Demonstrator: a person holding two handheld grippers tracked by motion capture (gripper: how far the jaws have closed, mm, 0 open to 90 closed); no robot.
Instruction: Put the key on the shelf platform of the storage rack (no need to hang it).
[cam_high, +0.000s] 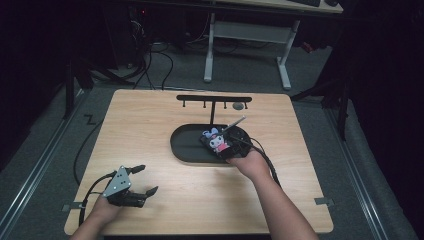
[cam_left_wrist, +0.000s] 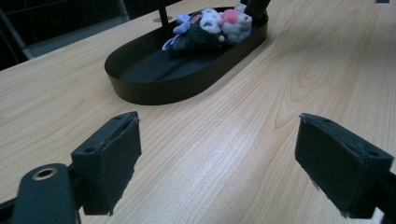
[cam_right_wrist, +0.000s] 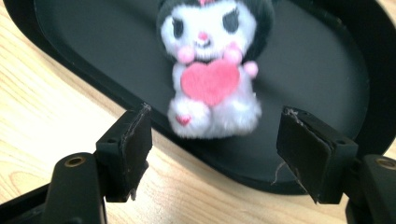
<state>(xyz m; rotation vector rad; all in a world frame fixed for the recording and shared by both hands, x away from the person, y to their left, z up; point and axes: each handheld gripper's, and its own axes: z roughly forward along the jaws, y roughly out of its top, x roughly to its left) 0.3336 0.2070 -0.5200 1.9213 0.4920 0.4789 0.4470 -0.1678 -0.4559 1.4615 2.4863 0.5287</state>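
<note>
A small plush toy (cam_high: 216, 141) with a black hood, white face and pink heart lies in the right end of a black oval tray (cam_high: 185, 145). In the right gripper view the plush toy (cam_right_wrist: 212, 70) rests on the tray floor (cam_right_wrist: 327, 60) just beyond my right gripper (cam_right_wrist: 215, 144). That gripper is open, and its pads (cam_right_wrist: 135, 140) stand apart from the toy on either side. My right gripper (cam_high: 224, 147) hovers over the tray's near right rim. My left gripper (cam_high: 148, 178) rests open at the table's front left. It faces the tray (cam_left_wrist: 154, 88) and the toy (cam_left_wrist: 210, 25) with nothing between its jaws.
A black rack with hooks (cam_high: 212, 100) rises on a post behind the tray. The wooden table (cam_high: 150, 125) has bare surface left of the tray and along the front. A white desk frame (cam_high: 250, 35) and cables stand on the floor beyond.
</note>
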